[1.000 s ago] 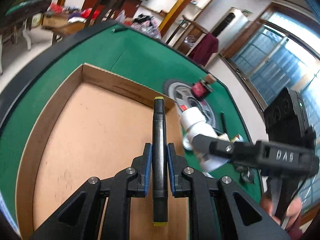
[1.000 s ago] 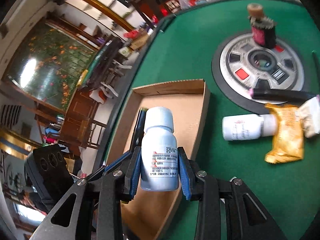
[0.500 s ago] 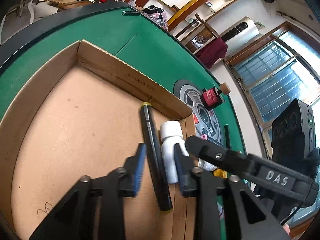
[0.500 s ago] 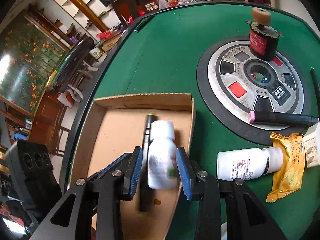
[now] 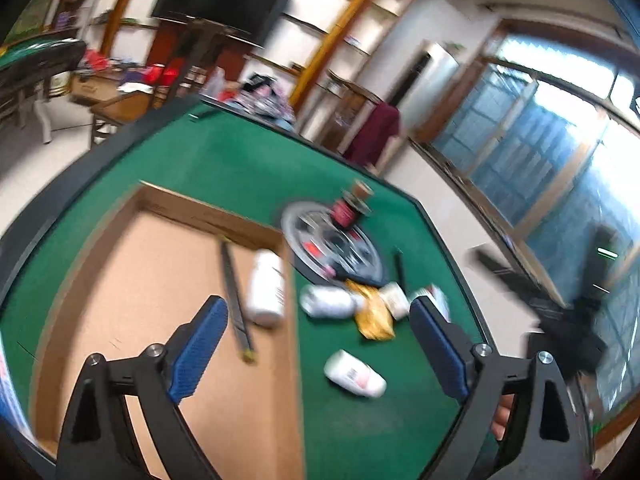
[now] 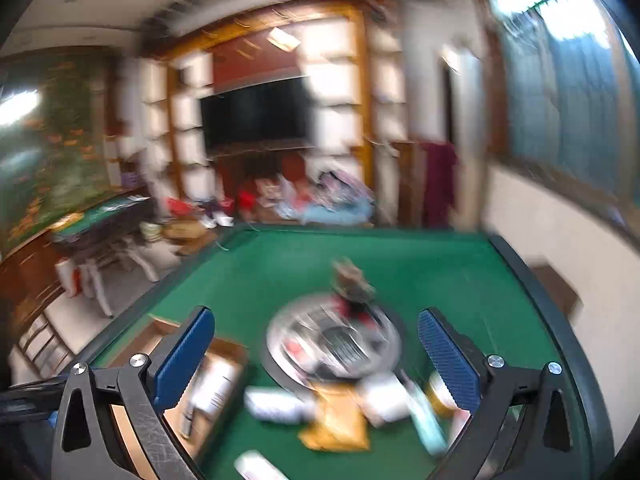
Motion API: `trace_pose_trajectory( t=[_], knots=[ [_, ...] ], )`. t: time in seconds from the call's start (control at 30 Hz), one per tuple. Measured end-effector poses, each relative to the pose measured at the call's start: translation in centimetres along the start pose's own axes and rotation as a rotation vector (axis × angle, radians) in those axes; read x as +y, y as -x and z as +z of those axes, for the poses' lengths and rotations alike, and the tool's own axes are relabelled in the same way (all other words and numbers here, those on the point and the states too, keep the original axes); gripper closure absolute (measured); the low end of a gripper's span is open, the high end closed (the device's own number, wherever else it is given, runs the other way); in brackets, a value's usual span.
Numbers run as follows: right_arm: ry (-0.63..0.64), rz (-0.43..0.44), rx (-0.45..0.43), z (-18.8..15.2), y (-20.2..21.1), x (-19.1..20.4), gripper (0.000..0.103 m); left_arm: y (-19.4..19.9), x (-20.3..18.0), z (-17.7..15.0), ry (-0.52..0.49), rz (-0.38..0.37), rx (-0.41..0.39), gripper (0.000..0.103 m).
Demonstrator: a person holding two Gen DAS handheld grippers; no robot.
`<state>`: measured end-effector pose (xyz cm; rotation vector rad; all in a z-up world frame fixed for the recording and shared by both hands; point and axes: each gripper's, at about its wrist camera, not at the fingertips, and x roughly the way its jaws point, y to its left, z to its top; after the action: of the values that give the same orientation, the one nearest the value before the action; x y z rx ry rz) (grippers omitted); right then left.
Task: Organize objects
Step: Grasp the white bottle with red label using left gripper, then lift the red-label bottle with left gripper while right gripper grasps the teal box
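Observation:
A shallow cardboard box [image 5: 100, 248] lies on the green table. Inside it rest a black marker [image 5: 236, 300] and a white pill bottle [image 5: 266, 288], side by side near the right wall. My left gripper [image 5: 318, 344] hovers above the box's right edge, its jaws opening wide with nothing between them. The right wrist view is blurred: my right gripper [image 6: 316, 360] is lifted over the table, its jaws opening wide and empty, with the box [image 6: 160, 332] at lower left. Loose white bottles [image 5: 326, 300] [image 5: 354, 374] and a yellow packet [image 5: 374, 314] lie on the felt.
A round grey control disc [image 5: 332, 248] with a red spool [image 5: 348, 208] on it sits mid-table. A small carton and a dark pen [image 5: 400, 270] lie beside the packet. The other gripper's black body [image 5: 576, 312] shows at the right. Chairs and shelves stand beyond the table.
Both grippers let go: the marker and the white bottle now lie in the box. Both jaws spread wide, and both grippers pulled up and back from the box, the right one turning toward the room.

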<state>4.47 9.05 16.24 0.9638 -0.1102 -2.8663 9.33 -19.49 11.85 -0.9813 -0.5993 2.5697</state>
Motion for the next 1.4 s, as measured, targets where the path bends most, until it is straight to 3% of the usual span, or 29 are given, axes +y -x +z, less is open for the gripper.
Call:
trace_pose_trajectory(
  t=[0.07,0.13,0.3,0.53,0.63,0.87,0.9,0.93,0.97,1.2,1.4],
  knots=[
    [-0.109,0.034,0.083,-2.1,-1.7,-3.0,0.0,-1.5,-2.1,-1.4,-0.028,-0.006,0.063,0.011],
    [-0.168,0.003,0.121,-4.2,-2.6,-5.6,0.001,-3.5,-3.5,-2.9,-0.037,0.003,0.123,0.011],
    [-0.128,-0.049,0.075,-6.8,-3.0,-7.7,0.001,-7.1,-5.1,-6.0,-0.003,0.059,0.229,0.011],
    [-0.05,-0.099,-0.062,-7.9,-1.9,-8.4,0.0,-9.6,-7.1,-7.6,-0.083,0.217,0.215,0.011],
    [-0.067,-0.08,-0.091,-7.2,-1.8,-8.7,0.0,-10.9,-7.8,-7.9,-0.138,0.273,0.209,0.011],
    [-0.097,-0.065,-0.108,-7.1,-1.5,-9.4,0.0,-13.5,-8.5,-8.0,-0.208,0.32,0.225,0.012],
    [-0.104,-0.076,-0.112,-7.1,-1.4,-9.5,0.0,-13.9,-8.6,-8.2,-0.226,0.326,0.23,0.017],
    [-0.11,-0.084,-0.116,-7.1,-1.4,-9.6,0.0,-14.2,-8.5,-8.4,-0.241,0.325,0.239,0.024],
    [-0.119,-0.089,-0.119,-7.2,-1.3,-9.9,0.0,-14.5,-8.4,-8.6,-0.247,0.325,0.255,0.039],
    [-0.123,-0.112,-0.084,-7.3,-2.3,-9.9,0.0,-12.8,-8.1,-8.5,-0.219,0.243,0.227,0.041],
    [-0.083,-0.132,-0.056,-7.5,-2.9,-9.1,0.0,-7.4,-8.6,-7.9,-0.191,0.144,0.144,0.04]
  ],
)
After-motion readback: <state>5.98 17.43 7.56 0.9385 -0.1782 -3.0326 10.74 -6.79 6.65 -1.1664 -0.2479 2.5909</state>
